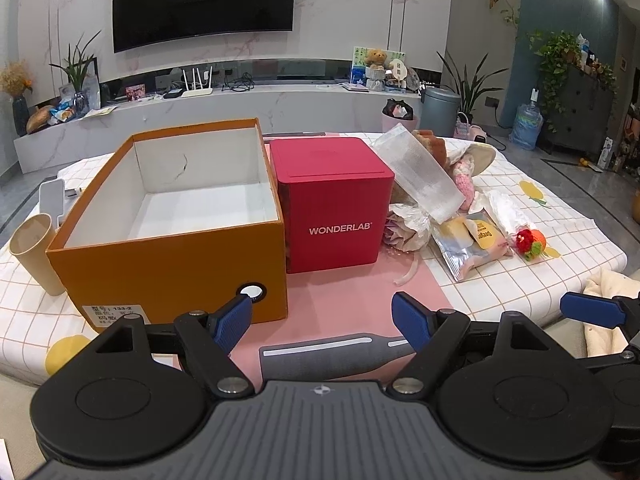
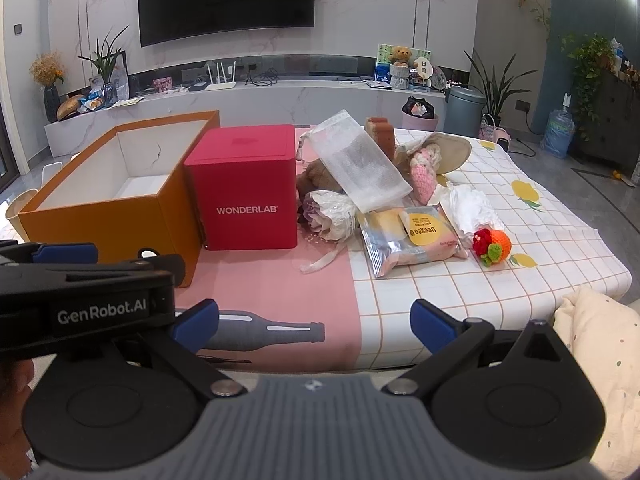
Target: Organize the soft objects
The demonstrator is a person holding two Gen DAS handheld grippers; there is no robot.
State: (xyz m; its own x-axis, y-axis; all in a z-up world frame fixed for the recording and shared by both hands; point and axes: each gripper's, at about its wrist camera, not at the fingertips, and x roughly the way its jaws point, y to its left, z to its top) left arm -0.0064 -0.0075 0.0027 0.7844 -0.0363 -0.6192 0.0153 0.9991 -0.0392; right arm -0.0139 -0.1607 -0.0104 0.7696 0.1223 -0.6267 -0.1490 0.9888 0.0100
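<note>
An open, empty orange box [image 1: 168, 256] [image 2: 100, 216] stands at the table's left, with a red WONDERLAB box [image 1: 336, 208] [image 2: 244, 192] beside it. Right of them lies a pile of soft things: a clear bubble bag [image 1: 424, 176] [image 2: 360, 164], a pink knitted doll [image 2: 424, 176], a wrapped flower [image 2: 328, 212], a snack pack [image 1: 476, 244] [image 2: 416, 240] and a red-orange crochet fruit [image 1: 530, 242] [image 2: 492, 246]. My left gripper [image 1: 322, 322] is open and empty near the front edge. My right gripper [image 2: 316, 322] is open and empty, to its right.
A paper cup [image 1: 36, 252] stands left of the orange box. A checked cloth with a pink mat [image 2: 272, 280] covers the table. A cream cushion [image 2: 600, 344] lies at the front right. A TV wall and shelf are behind.
</note>
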